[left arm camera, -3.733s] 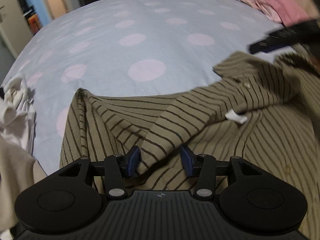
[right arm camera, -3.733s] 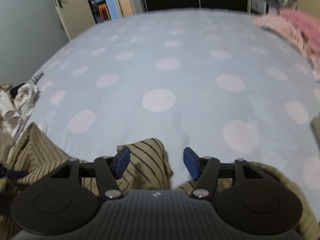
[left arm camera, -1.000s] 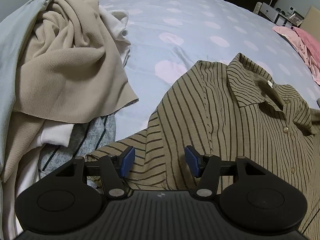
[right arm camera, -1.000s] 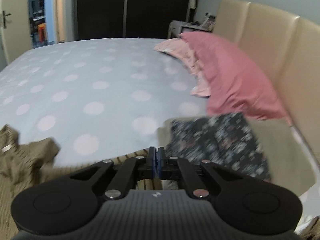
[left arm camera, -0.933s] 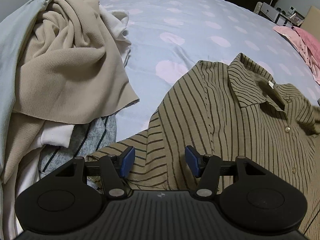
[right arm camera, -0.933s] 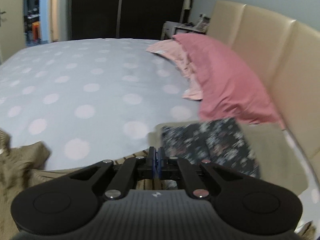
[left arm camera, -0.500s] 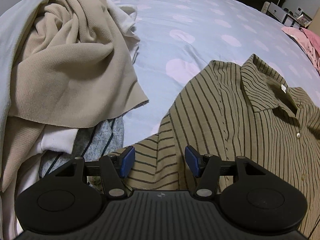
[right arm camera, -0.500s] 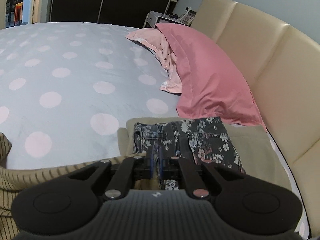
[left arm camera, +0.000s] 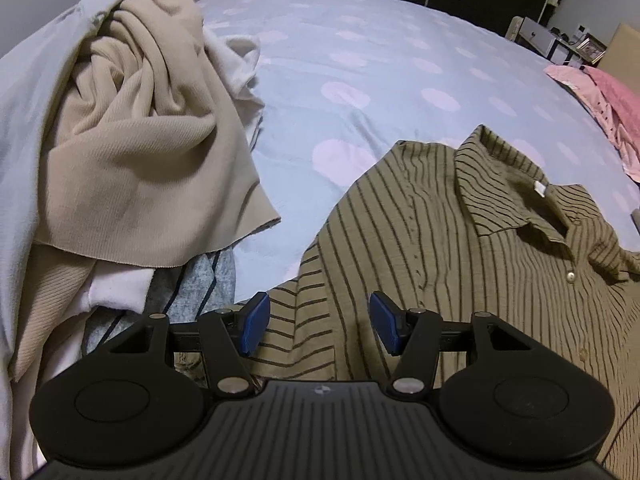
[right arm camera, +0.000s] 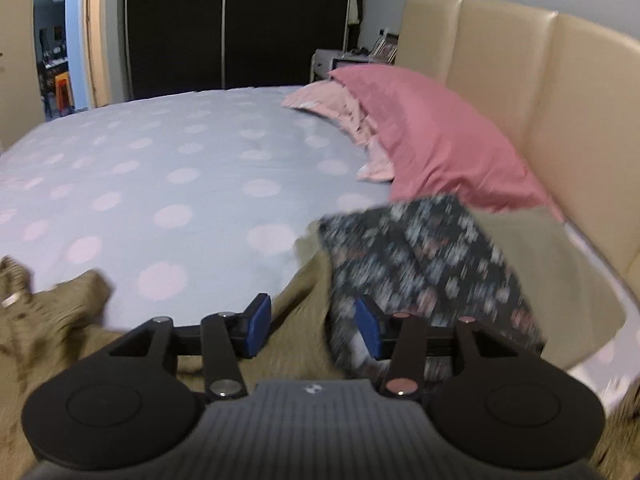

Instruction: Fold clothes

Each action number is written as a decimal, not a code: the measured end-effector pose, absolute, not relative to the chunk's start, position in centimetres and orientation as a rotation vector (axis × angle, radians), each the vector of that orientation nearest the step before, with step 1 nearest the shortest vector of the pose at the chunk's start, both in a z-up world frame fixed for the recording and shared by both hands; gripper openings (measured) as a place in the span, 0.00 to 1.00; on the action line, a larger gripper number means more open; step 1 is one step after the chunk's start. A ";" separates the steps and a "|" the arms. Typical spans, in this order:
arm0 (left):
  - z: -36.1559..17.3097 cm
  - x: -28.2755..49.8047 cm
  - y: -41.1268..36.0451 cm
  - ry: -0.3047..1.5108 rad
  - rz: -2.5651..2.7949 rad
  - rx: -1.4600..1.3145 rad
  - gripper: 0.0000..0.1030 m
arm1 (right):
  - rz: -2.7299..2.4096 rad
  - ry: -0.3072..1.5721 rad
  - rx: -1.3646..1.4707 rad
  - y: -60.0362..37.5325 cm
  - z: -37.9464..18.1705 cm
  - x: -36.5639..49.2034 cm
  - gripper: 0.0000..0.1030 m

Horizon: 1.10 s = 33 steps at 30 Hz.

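Note:
An olive shirt with dark stripes (left arm camera: 472,248) lies spread front-up on the bed, collar toward the far right. My left gripper (left arm camera: 318,322) is open and empty, just above the shirt's left sleeve and shoulder. In the blurred right wrist view the same shirt (right arm camera: 292,320) lies under my right gripper (right arm camera: 310,322), which is open and empty over the shirt's right edge.
A pile of unfolded clothes (left arm camera: 120,152), beige, white and grey, lies left of the shirt. The bedsheet (left arm camera: 380,68) is pale blue with pink dots. A folded dark floral garment (right arm camera: 424,256) on an olive one (right arm camera: 552,264) lies right, with pink pillows (right arm camera: 432,144) and a beige headboard (right arm camera: 540,88).
My right gripper was shut on the shirt's edge and has opened and let it go. My left gripper stayed open and shifted slightly toward the sleeve.

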State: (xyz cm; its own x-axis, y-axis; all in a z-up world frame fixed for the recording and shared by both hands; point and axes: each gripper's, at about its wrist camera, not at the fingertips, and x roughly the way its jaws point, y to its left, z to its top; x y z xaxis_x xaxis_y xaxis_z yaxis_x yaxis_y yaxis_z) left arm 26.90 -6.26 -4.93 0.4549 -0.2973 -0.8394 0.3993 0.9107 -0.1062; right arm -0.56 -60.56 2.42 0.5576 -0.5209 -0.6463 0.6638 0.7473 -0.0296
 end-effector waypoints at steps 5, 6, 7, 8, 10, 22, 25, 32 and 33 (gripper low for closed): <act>-4.6 26.0 -5.5 1.005 -0.437 0.107 0.53 | -0.652 0.704 0.356 -57.4 1.5 -2.8 0.49; -4.6 25.9 -5.3 1.005 -0.436 0.107 0.53 | -0.643 0.703 0.374 -56.8 1.4 -3.2 0.49; -4.6 25.9 -5.1 1.006 -0.435 0.106 0.53 | -0.637 0.699 0.389 -56.2 1.3 -3.6 0.49; -4.7 25.8 -4.8 1.008 -0.432 0.107 0.53 | -0.631 0.696 0.406 -55.6 1.2 -4.0 0.49; -5.1 25.9 -4.4 1.011 -0.419 0.116 0.54 | -0.609 0.689 0.453 -54.6 0.8 -4.9 0.50; -4.7 24.6 -5.5 1.015 -0.504 0.116 0.54 | -0.575 0.763 0.465 -52.3 -2.4 -5.2 0.51; -4.4 23.6 -7.4 1.016 -0.556 0.118 0.57 | -0.557 0.775 0.441 -51.9 -2.4 -4.3 0.51; -6.2 22.2 -11.0 1.050 -0.533 0.241 0.43 | -0.559 0.782 0.374 -51.2 -2.0 -3.4 0.54; -6.4 22.5 -10.9 1.058 -0.523 0.232 0.29 | -0.558 0.780 0.375 -51.2 -2.0 -3.4 0.54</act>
